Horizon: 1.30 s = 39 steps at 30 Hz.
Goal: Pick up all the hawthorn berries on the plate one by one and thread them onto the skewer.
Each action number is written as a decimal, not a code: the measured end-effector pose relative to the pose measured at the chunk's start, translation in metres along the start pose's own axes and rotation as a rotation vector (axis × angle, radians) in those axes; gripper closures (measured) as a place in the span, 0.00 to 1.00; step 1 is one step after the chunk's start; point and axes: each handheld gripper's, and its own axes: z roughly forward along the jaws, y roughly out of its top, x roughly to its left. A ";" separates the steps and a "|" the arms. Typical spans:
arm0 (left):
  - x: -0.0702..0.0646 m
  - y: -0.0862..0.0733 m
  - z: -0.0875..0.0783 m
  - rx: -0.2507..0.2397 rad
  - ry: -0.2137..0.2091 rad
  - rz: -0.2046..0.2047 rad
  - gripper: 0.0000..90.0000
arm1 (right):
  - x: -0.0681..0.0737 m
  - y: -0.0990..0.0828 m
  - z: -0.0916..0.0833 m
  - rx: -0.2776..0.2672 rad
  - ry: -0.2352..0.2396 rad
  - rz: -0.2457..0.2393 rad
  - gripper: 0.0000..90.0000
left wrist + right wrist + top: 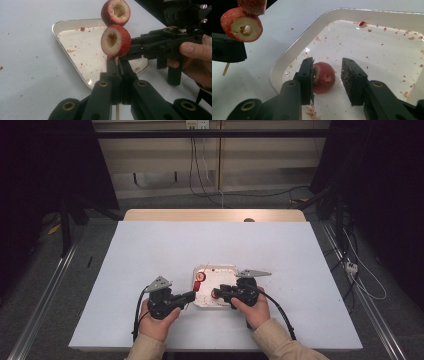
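We pinch the skewer [116, 61] tight in our left gripper [117, 65], two soft hollowed fruits [115, 40] threaded above, while our right gripper [327, 75] straddles a third fruit [324, 77] in the tray [287, 62], one pad touching, the other clear, and we'd squeeze its rounded flanks gently.

Two cored red fruit pieces [115, 40] sit threaded on a wooden skewer [116, 60] above the tray's near-left corner; a third piece [323, 77] lies inside near that corner.

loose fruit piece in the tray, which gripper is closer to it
Right. The right gripper straddles the fruit piece in the tray; the left gripper holds the skewer apart from it.
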 end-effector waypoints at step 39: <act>-0.021 -0.006 0.019 0.133 -0.111 0.098 0.99 | -0.023 0.037 -0.060 -0.216 0.124 0.160 0.80</act>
